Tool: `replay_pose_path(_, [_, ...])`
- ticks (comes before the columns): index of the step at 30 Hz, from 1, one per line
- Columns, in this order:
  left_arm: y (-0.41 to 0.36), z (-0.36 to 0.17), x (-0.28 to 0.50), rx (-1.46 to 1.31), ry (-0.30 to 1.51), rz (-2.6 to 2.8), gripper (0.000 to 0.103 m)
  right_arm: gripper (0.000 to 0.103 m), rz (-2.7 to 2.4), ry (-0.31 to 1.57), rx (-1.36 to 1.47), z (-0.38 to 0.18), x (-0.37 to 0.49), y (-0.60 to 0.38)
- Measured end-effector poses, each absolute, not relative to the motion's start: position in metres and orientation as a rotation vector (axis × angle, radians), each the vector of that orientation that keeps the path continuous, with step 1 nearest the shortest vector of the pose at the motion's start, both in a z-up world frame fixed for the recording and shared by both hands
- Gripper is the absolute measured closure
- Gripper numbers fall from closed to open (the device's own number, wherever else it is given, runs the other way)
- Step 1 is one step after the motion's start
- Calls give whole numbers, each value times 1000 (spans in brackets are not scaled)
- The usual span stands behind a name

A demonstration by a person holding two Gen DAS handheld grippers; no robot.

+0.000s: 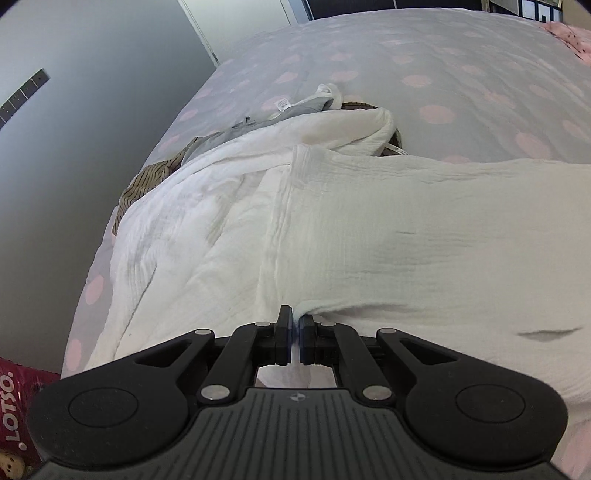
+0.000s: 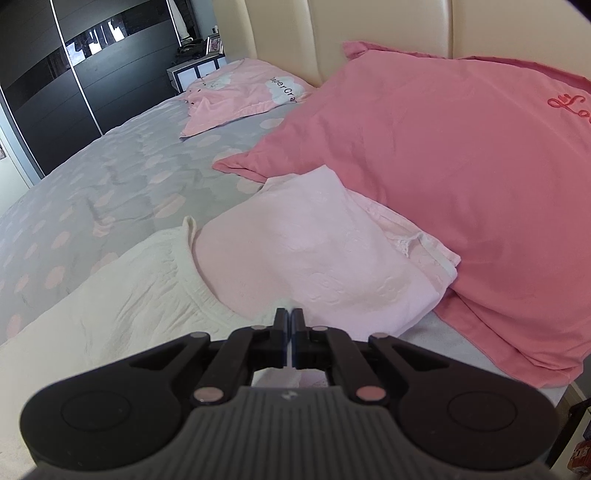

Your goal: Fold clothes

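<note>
A white crinkled garment [image 1: 369,229] lies spread across the grey bed cover with pink dots [image 1: 443,74]. My left gripper [image 1: 295,319] is shut on the near edge of this white garment, with cloth pinched between the pads. In the right wrist view the same white garment [image 2: 122,295] lies at the left, beside a folded pale pink cloth [image 2: 314,251]. My right gripper [image 2: 289,317] is shut on cloth where the white garment meets the pink one; a strip of fabric shows between the fingers.
A striped brown garment [image 1: 147,181] and a grey garment [image 1: 258,122] lie behind the white one near the bed's left edge. A large pink pillow [image 2: 461,177] and a lighter pink pillow [image 2: 243,92] lie by the cream headboard [image 2: 332,33]. A dark wardrobe [image 2: 74,85] stands beyond the bed.
</note>
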State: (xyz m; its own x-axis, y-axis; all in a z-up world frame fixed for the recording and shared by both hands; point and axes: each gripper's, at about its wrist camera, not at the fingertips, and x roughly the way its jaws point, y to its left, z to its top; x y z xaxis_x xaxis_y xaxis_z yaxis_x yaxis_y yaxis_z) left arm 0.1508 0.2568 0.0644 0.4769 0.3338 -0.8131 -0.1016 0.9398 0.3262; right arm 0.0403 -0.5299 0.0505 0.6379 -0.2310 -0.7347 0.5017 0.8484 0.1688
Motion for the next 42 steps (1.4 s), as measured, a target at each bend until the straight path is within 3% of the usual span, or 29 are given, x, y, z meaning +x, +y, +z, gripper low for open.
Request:
replay_pose_path(4, [253,54,161,258,1045,253,92,101,-409,783,351,49,50,-524])
replay_pose_path(11, [224,56,134,413,972,122,57,101,-374,806,326,43,61,-520])
replay_pose_path(15, [198,54,103,502,928,-69,56,101,-372,814,332,41,61,-521])
replay_pose_path(23, [135,-5,54,712,1037,-395,55,101,-370,826,352,40,55,-523])
replay_pose_path(29, [119,-49,40,942,1065,-425,55,101,-365,832,358,39,53,-522])
replay_pose_path(35, [110,-66,23,1160,982,-441,55,100,-362,842,359,36,54,-522])
replay_pose_path(37, [104,-75,22,1239,972,-429,65,100,-362,846,357,35,54,-522])
replay_pose_path(39, [97,-83,22,1286,990,-421,89,100,-360,850,357,34,54,-523])
replay_pose_path(42, [90,-88,22,1320,999,-404,98,97,-351,859,358,31,53,-526])
